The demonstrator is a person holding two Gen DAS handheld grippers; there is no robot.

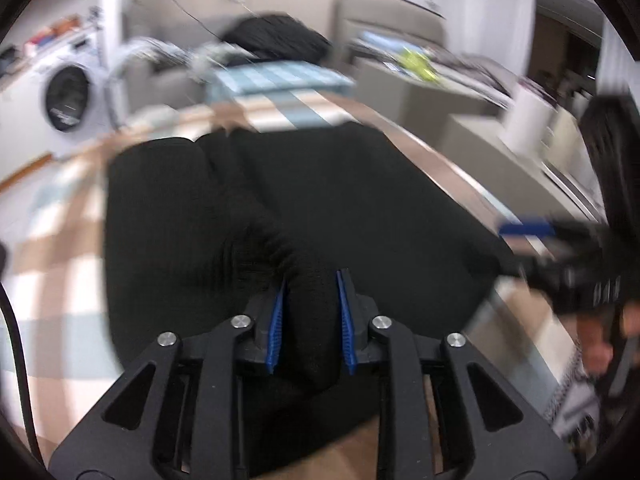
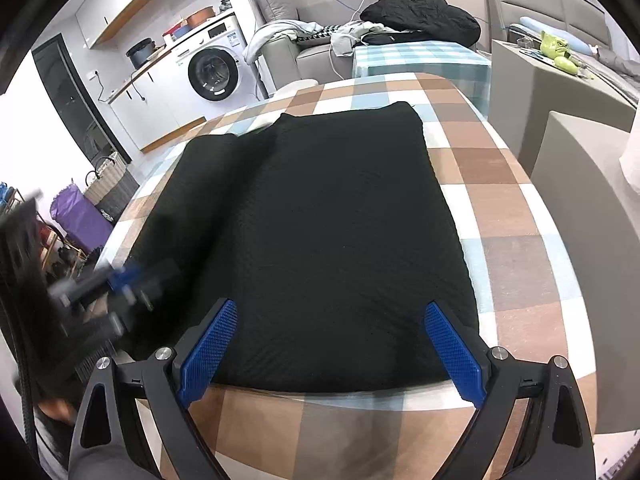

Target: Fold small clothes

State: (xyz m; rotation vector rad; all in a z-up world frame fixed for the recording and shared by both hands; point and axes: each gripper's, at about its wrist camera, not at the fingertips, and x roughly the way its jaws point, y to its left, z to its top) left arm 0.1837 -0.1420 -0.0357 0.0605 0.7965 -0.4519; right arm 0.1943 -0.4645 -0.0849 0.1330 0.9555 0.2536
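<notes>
**Black garment mid-fold on the checked tabletop**

Left wrist view: blue pads of the left claw (image 1: 310, 320) stand narrow, pinching a bunched fold of the black garment (image 1: 304, 200), which rises from the cloth spread beyond; the grip is presumably meant to carry that edge across the rest. Surroundings are blurred — a washing machine (image 1: 66, 98) at far left and the right claw (image 1: 528, 228) at the right edge are still made out.

Right wrist view: the right claw (image 2: 330, 344) hangs wide, empty, over the near hem of the garment (image 2: 320, 220), which lies mostly flat on the checked tabletop (image 2: 512, 208), one side doubled into a ridge at left. The blurred left claw (image 2: 120, 280) works that left edge. A dark bundle (image 2: 420, 16) sits beyond the tabletop; nothing obstructs the fold.
</notes>
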